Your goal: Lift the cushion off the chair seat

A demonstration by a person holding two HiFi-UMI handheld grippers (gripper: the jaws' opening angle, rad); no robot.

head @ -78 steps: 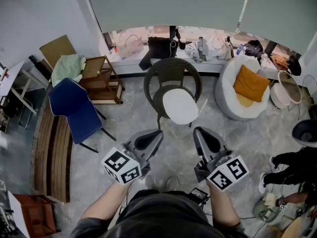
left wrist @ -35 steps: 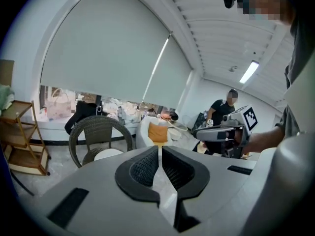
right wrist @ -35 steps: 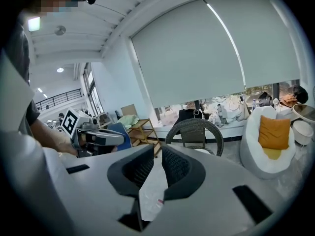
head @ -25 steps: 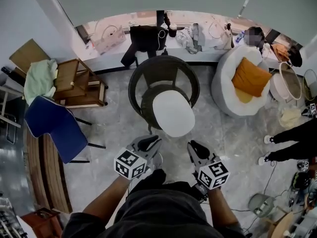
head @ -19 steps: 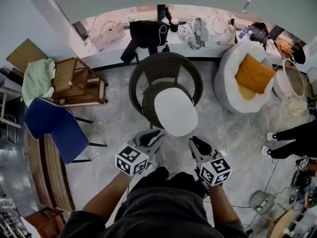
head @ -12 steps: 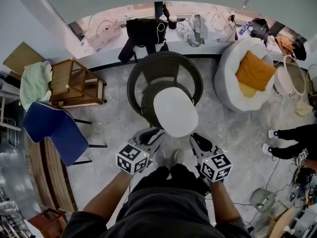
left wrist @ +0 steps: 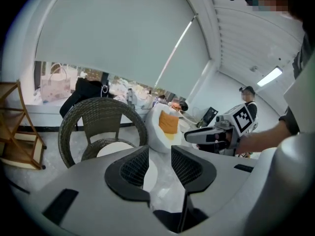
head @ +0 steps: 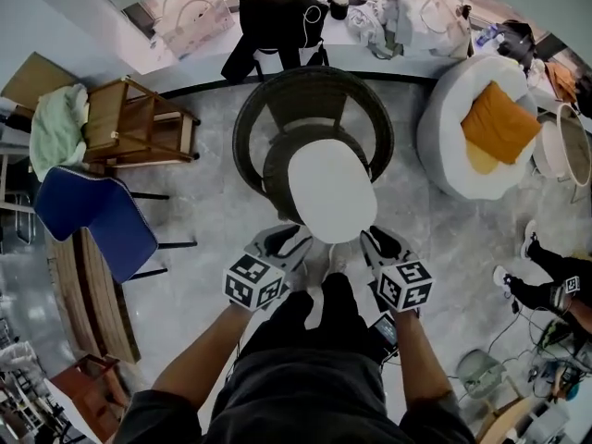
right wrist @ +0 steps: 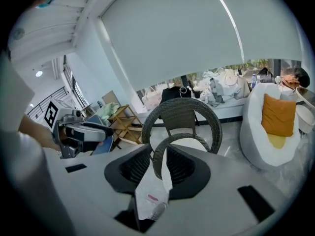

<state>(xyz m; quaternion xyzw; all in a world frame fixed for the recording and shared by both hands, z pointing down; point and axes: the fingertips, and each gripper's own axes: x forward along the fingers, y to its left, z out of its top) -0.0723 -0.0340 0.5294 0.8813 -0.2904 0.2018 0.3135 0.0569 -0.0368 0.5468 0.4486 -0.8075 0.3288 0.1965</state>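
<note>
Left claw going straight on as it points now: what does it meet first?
Probably the near edge of the white oval cushion on the dark wicker chair, seen through the gap of the left claw, whose jaws are opening, empty. Depth is hard to judge.

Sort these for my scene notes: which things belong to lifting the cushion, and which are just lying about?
Job: white cushion, wicker chair under it.
Lying about: blue chair, wooden rack, green cloth, black bag, orange pillow.
</note>
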